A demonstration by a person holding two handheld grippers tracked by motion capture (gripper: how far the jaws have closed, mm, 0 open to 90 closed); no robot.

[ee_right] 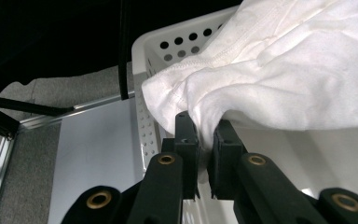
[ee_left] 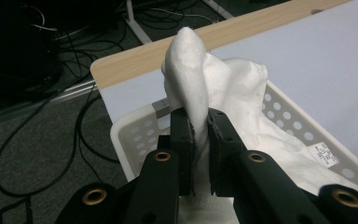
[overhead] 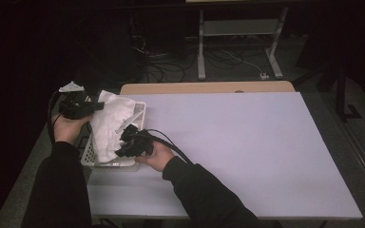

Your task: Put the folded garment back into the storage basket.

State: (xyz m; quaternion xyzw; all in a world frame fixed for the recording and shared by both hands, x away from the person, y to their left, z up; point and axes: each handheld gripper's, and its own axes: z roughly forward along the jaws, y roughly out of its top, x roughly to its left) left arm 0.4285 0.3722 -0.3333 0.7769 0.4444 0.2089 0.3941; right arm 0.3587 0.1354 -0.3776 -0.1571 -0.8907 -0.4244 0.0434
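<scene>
Two claws, left claw (ee_left: 199,140) and right claw (ee_right: 206,140), clamp the white cloth (overhead: 108,124) stretched lengthwise over the basket (overhead: 89,156)

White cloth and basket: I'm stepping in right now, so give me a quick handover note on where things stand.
Left gripper: shut on the white cloth at a bunched fold.
Right gripper: shut on the cloth's hemmed edge.
The cloth hangs between them over the white basket at the table's left edge, partly inside.
Done: both grips taken.
Left, probably: get the cloth fully in or out; I can't tell which.
</scene>
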